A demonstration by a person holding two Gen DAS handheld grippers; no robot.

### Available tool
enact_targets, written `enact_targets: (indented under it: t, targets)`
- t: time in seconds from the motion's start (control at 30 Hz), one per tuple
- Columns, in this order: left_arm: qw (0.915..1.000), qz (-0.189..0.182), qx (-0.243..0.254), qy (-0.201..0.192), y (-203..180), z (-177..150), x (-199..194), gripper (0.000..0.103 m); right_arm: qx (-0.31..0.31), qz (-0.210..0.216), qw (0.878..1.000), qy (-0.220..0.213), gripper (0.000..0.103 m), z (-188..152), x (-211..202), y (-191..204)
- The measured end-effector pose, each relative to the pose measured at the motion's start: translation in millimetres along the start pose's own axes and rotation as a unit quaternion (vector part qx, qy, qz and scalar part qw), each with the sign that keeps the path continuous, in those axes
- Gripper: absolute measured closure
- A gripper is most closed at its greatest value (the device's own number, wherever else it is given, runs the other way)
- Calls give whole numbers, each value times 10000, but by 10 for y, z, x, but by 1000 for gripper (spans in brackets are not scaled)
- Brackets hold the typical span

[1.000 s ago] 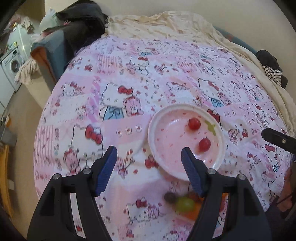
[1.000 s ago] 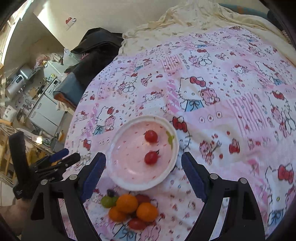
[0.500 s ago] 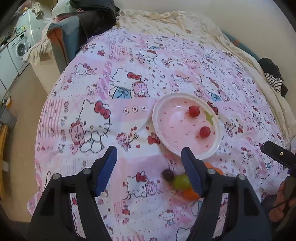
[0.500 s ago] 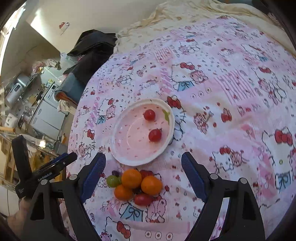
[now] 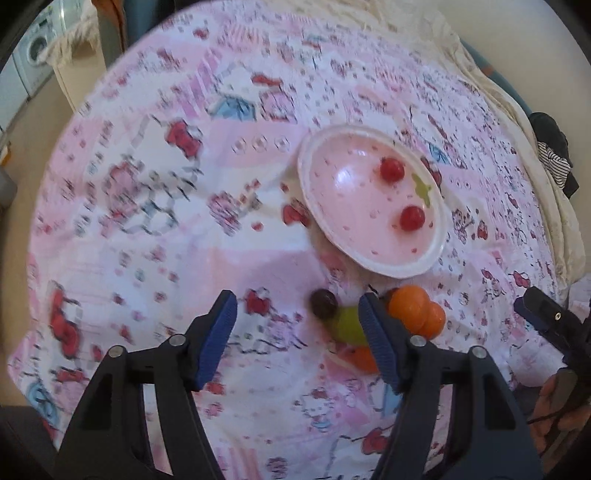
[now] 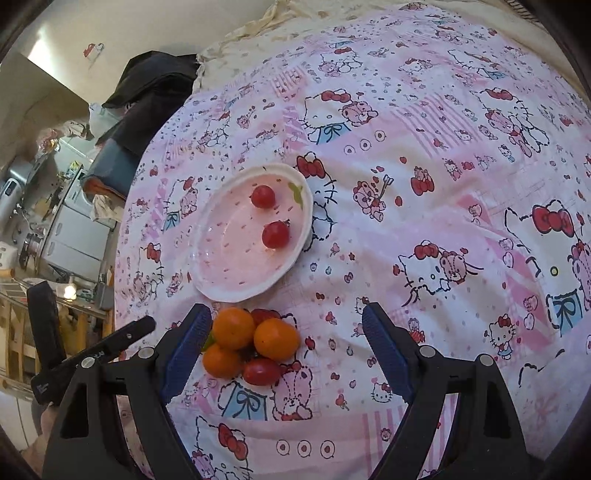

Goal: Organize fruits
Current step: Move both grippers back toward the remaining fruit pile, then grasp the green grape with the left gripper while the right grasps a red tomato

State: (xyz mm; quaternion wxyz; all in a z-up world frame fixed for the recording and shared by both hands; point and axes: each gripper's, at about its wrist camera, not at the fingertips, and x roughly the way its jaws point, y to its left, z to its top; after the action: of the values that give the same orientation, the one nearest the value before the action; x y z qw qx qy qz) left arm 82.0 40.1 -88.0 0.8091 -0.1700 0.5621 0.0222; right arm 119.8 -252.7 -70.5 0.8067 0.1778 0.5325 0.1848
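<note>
Pink cartoon-print bedspread (image 6: 424, 229), cream wall (image 6: 155, 22), washing machine (image 5: 35, 55), dark clothes pile (image 6: 147, 92)

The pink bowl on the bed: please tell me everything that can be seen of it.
The bowl is shallow and round, glossy like plastic or glazed ware, pink inside with small dark-pink specks, a white wavy rim and one green leaf mark near the edge. It sits upright on the patterned bedcover. Two red tomatoes lie inside, apart from each other. No fingers touch it.
</note>
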Motion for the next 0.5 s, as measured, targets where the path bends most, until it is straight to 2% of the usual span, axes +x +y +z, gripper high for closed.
enact_targets:
  t: [0.07, 0.23, 0.43, 0.5]
  targets:
    - [9997, -130, -68, 201, -52, -10, 96, 47, 13, -38, 10000, 51, 17, -12, 28, -24]
    - [9949, -503, -500, 716, -147, -30, 305, 48, 34, -80, 9999, 123, 17, -9, 71, -42]
    - [9871, -589, -1022, 1084, -133, -76, 517, 50, -45, -63, 9999, 126, 17, -3, 86, 11]
    - [9856, -612, -1075, 1156, -146, -86, 545, 61, -73, -59, 9999, 130, 17, -4, 90, 22]
